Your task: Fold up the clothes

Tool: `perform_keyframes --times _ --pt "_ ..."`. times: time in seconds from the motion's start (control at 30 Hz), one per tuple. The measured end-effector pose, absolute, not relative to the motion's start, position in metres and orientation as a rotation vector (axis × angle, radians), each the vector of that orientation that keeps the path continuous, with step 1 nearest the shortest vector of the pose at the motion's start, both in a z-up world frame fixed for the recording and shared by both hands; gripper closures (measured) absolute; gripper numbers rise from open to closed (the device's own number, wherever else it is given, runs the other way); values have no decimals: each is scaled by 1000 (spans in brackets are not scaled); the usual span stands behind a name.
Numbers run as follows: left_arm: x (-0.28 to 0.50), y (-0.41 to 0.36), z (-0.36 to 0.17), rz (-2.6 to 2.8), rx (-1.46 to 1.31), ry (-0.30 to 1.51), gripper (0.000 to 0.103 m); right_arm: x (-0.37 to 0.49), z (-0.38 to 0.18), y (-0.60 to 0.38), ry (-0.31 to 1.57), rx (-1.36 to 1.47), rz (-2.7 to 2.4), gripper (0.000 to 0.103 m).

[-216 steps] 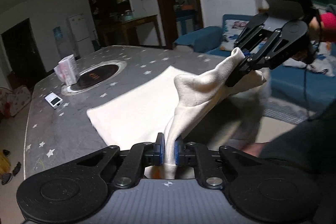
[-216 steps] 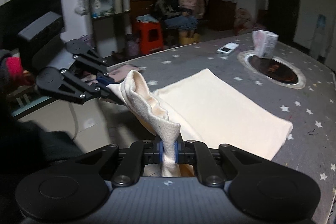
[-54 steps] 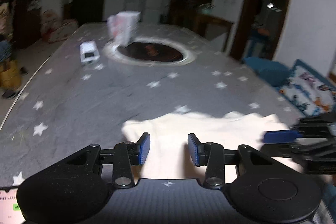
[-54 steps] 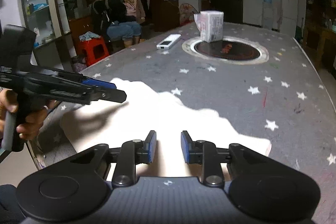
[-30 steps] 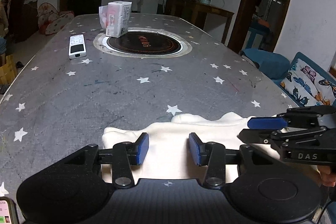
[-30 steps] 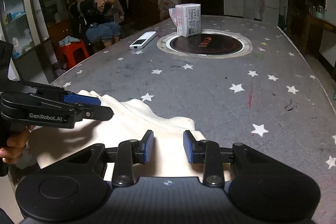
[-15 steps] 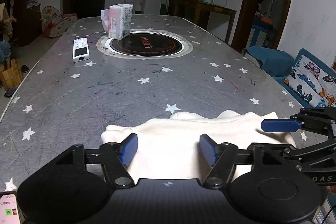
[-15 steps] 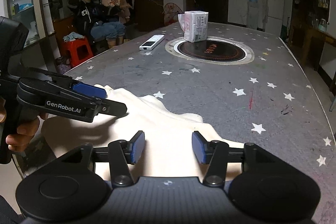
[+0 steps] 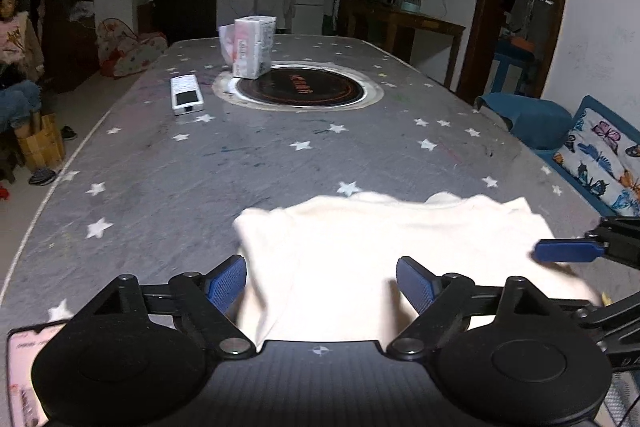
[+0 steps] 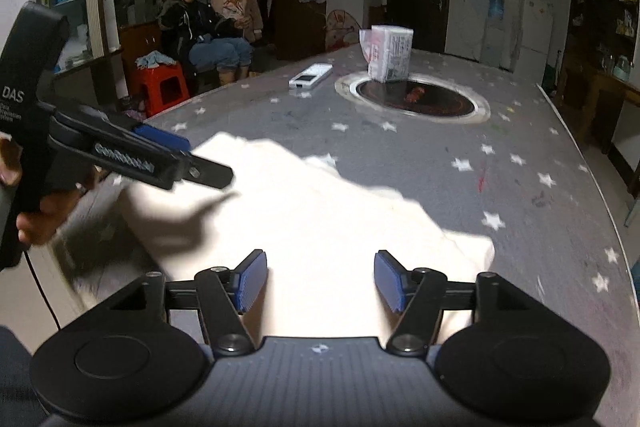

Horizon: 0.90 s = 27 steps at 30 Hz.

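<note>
The folded cream garment (image 9: 384,247) lies flat on the counter (image 9: 240,163). The left gripper (image 9: 320,283) and right gripper (image 10: 320,281) have just been opening; their fingers stand released, grasping nothing.

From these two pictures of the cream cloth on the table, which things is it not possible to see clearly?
- Near edge of the cream cloth: hidden in both wrist views by each gripper's own body.
- Cloth's folds and layers: washed out by glare in both views.
- Right gripper: cut off by the picture's edge in the left wrist view.
- Print on the white packet: too small to read.
- Left gripper: blurred in the right wrist view.
</note>
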<state>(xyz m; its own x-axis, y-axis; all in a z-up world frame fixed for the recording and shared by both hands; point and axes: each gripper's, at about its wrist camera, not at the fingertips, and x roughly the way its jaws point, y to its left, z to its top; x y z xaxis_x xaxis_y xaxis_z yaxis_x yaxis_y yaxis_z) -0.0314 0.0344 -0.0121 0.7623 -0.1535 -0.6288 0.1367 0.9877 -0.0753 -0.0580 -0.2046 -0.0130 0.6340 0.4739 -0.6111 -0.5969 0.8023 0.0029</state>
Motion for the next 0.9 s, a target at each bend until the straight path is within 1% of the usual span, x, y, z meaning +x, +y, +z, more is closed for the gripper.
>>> perform_keyframes --times 0.17,0.33,0.43,0.5,0.63,0.77,0.9 --pt "-31 39 -23 -141 -51 726 18 -57 -24 -221 676 -155 604 38" --pt "-32 44 -22 -139 -69 735 18 -55 -19 -223 677 -161 599 37" --pt "-36 49 -16 -124 -68 719 15 -58 -10 -220 650 -192 597 37" --pt "-37 53 -12 -115 -72 715 11 -60 -7 -217 640 -203 610 37" --pt "-38 58 -9 -93 -72 717 10 -66 -4 -202 624 -262 668 37" --pt "-38 63 -6 -72 -74 718 6 -76 -2 -184 601 -328 738 38" --pt "-39 68 -3 -51 -79 710 0 -84 1 -163 581 -397 806 39"
